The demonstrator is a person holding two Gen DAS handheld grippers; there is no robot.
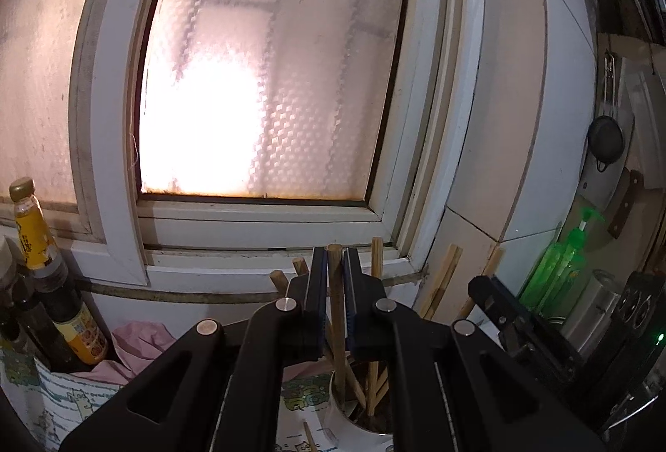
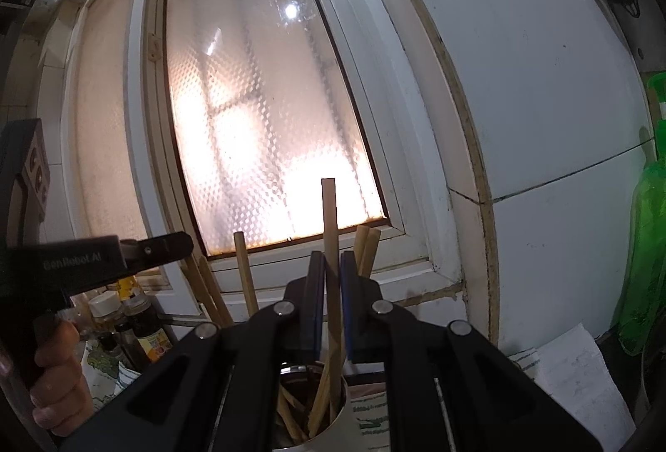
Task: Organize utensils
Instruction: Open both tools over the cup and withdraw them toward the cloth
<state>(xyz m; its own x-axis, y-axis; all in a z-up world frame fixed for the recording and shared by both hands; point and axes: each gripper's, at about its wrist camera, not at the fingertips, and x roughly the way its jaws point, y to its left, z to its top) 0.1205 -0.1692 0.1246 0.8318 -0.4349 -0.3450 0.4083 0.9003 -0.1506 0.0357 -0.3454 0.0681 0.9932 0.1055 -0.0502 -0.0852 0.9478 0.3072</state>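
Frosted window (image 1: pixel 266 69) glass glows behind the holder (image 2: pixel 333 416), a steel cup standing on the papered bench (image 2: pixel 578 381) right under it. Each hand-held gripper is clamped on one chopstick standing in the holder: the left hand-held gripper (image 1: pixel 336 264) on a round one (image 1: pixel 335 285), the right hand-held gripper (image 2: pixel 331 269) on a square one (image 2: pixel 329 227). Both sticks share that holder, so I judge a crooked pull could drag its loose neighbours out or tip the holder; a thin stick could also twist between the pads. Only the left view shows the pink cloth (image 1: pixel 141 339) left of the holder. Only the right view shows the person's hand (image 2: pixel 58 377) and down into the holder.
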